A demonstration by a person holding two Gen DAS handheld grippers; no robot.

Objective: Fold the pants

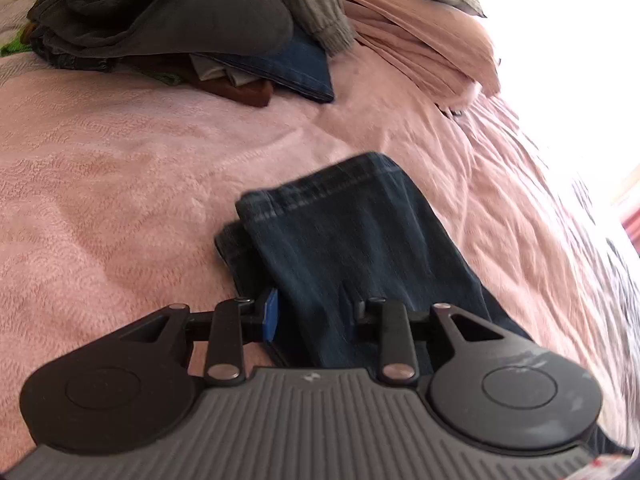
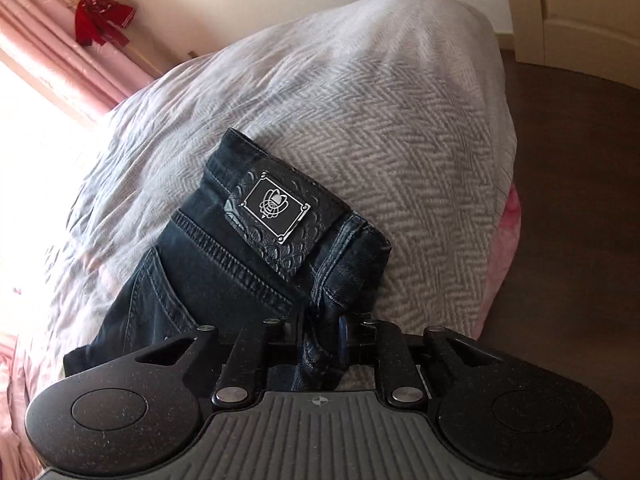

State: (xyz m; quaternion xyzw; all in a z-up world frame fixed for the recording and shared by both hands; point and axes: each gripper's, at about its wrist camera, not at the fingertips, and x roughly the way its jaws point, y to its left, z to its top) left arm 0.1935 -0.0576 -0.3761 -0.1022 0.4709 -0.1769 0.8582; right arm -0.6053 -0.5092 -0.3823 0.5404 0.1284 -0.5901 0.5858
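Closest to the left wrist camera, the left hand-held gripper (image 1: 312,320) has its fingers pinched on the leg end of the dark jeans (image 1: 352,248), denim filling the gap between the blue pads. Closest to the right wrist camera, the right hand-held gripper (image 2: 324,336) is clamped on the bunched waist end, near a belt loop, with the waistband patch (image 2: 276,208) just ahead of it.

Judging by how the cloth lies, the jeans are already doubled lengthwise, one leg stacked on the other, since two hem edges (image 1: 304,196) sit nearly aligned in the left view (the lower one peeks out slightly toward the left). No crosswise fold shows yet, so bringing hems toward waist, and perhaps a further fold, appears to remain. Whether the jeans lie fully flat I cannot tell.

They rest on the bed (image 1: 120,160), on its pink textured cover, near the edge that drops to the floor in the right view. Their long axis runs from one gripper to the other: hems pointing toward the pile of clothes (image 1: 180,28) at the bed's far end, waistband toward the opposite end.
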